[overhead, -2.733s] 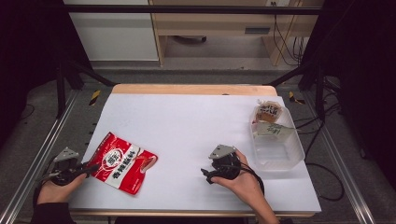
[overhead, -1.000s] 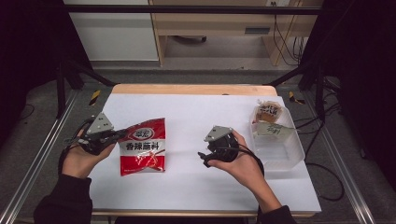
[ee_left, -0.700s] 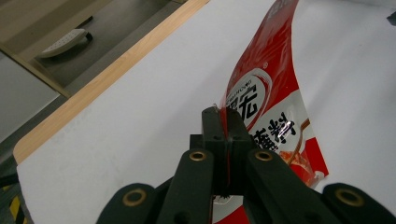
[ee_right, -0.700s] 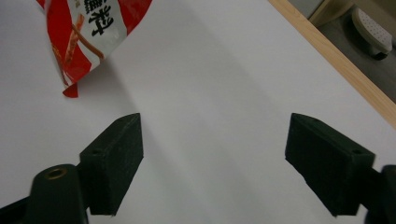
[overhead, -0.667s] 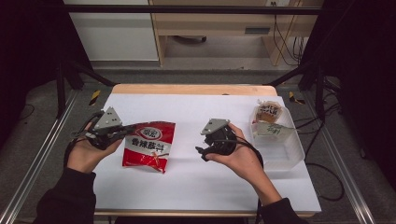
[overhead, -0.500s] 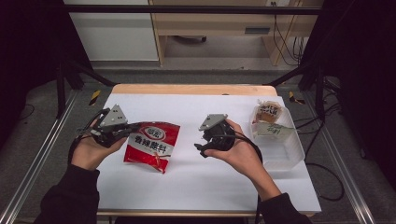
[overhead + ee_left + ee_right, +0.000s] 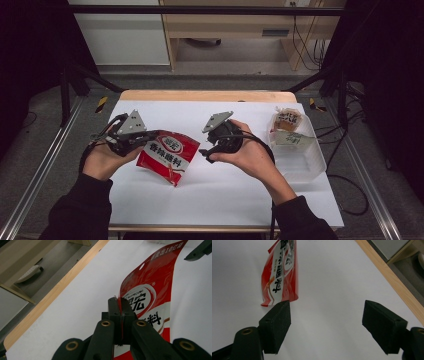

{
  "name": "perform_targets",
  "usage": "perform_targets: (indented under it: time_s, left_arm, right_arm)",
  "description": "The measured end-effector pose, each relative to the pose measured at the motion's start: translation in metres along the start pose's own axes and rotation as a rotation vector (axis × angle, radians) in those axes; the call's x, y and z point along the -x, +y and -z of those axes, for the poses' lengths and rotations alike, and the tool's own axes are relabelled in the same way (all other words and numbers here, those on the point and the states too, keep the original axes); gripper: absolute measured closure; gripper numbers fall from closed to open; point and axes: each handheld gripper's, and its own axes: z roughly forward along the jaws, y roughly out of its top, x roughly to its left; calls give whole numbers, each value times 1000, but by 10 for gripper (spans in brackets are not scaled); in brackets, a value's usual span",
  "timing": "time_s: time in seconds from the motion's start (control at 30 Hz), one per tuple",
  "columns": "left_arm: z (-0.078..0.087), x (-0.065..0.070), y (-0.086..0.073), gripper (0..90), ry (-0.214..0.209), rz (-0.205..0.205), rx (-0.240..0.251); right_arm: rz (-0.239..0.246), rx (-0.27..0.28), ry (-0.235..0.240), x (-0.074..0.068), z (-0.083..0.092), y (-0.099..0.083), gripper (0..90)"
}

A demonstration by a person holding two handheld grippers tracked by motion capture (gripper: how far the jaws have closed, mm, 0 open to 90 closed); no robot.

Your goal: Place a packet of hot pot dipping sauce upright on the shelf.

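The red packet (image 7: 169, 156) hangs tilted over the left half of the white table (image 7: 200, 195), its lower corner at or just above the surface; I cannot tell whether it touches. White and black characters run across its front, and in the left gripper view the packet (image 7: 147, 297) stretches away from the jaws toward the far side of the table.

The left gripper (image 7: 145, 139) has the packet's upper left edge clamped tight between its jaws; up close the left gripper (image 7: 120, 308) pinches the thin red seam with no gap. The person's left hand (image 7: 102, 160) holds it from below.

The right gripper (image 7: 205, 154) hovers just right of the packet, apart from it. Its jaws stand wide with nothing between them, though they have just been narrowing a little. From the right gripper (image 7: 325, 315) the packet (image 7: 280, 272) lies ahead, near the left jaw.

Farther right, a clear tub (image 7: 305, 165) sits at the table's edge with a wrapped bun (image 7: 286, 120) at its far end.
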Motion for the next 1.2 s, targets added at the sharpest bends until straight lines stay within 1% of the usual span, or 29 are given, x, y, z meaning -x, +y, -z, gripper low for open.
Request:
perform_targets:
  time_s: [0.03, 0.13, 0.2, 0.23, 0.37, 0.5, 0.63, 0.77, 0.93, 1.0, 1.03, 1.1, 1.2]
  left_arm:
    - [0, 0, 0, 900, 2, 1, 0]
    - [-1, 0, 3, 900, 2, -4, -6]
    - [-1, 1, 5, 900, 1, -10, -6]
    - [-2, 1, 5, 900, 2, -10, -8]
    - [-3, 2, 8, 900, 2, -15, -7]
    - [-5, 3, 10, 900, -4, -20, -6]
    - [-7, 4, 11, 900, -7, -17, -7]
    - [-8, 4, 12, 900, -8, -20, -9]
    - [-7, 3, 12, 900, -11, -17, -7]
    - [-7, 3, 12, 900, -11, -18, -7]
    - [-6, 3, 12, 900, -11, -15, -6]
    - [-4, 2, 11, 900, -12, -8, -3]
    - [-3, 1, 10, 900, -17, -1, 0]
  right_arm:
    - [0, 0, 1, 0, -1, 2, 243]
    - [-16, 12, 35, 0, -3, 5, 259]
    - [-11, 13, 49, -1, -5, 8, 269]
    - [-10, 13, 65, -3, -5, 9, 271]
    - [-2, 7, 76, -7, -8, 12, 284]
    - [-1, -3, 91, -8, -12, 16, 341]
    - [5, -19, 105, -10, -19, 21, 394]
    - [13, -35, 119, -10, -27, 27, 475]
    - [24, -55, 131, -10, -33, 33, 612]
    - [19, -65, 134, -11, -35, 36, 681]
    - [22, -66, 134, -10, -35, 37, 706]
    - [27, -58, 134, -9, -34, 39, 790]
    - [17, -50, 134, -8, -32, 41, 854]
